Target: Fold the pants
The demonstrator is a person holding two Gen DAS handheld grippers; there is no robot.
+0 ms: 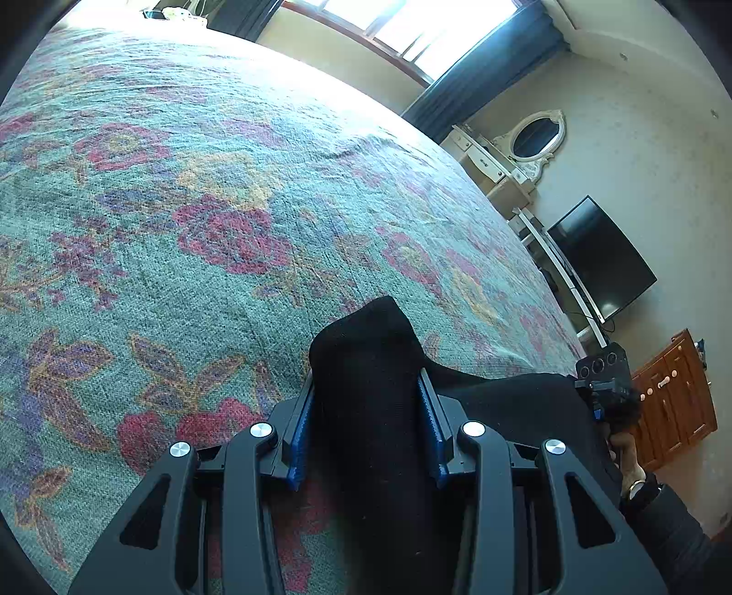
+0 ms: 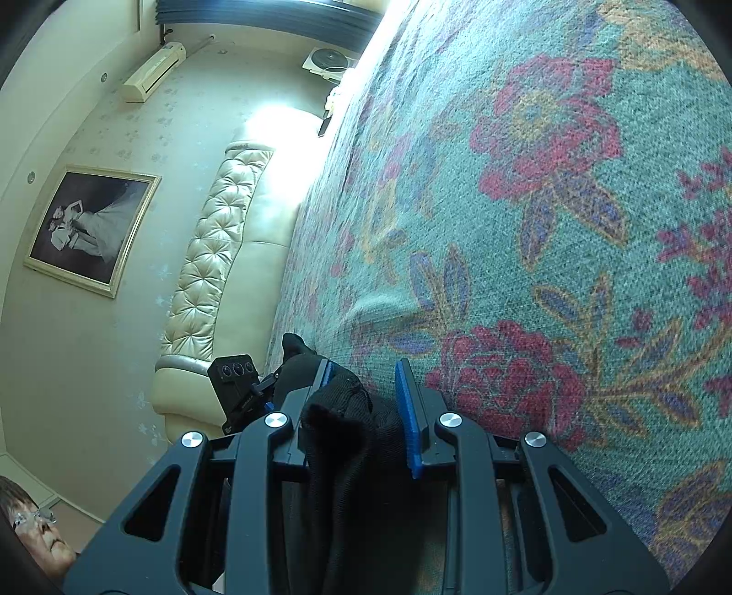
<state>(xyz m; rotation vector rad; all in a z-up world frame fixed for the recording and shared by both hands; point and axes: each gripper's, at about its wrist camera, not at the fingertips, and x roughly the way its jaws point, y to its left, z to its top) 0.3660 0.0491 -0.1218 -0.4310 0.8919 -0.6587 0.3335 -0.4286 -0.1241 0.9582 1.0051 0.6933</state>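
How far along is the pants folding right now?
Early. Done: both ends are picked up, the left claw clamped on a thick bunch of the black pants and the right claw pinching another bunch. In hand: the pants hang above the floral bedspread. Left: laying them flat and folding; no fold shows.

Daylight pours from a window point(image 1: 411, 27) far beyond the fingers point(image 1: 299, 439), blowing out the far edge of the bed point(image 1: 183, 206) into white glare. Nearer fabric is evenly lit and sharp. Both fisheye views bow strongly, with dark vignetted corners.
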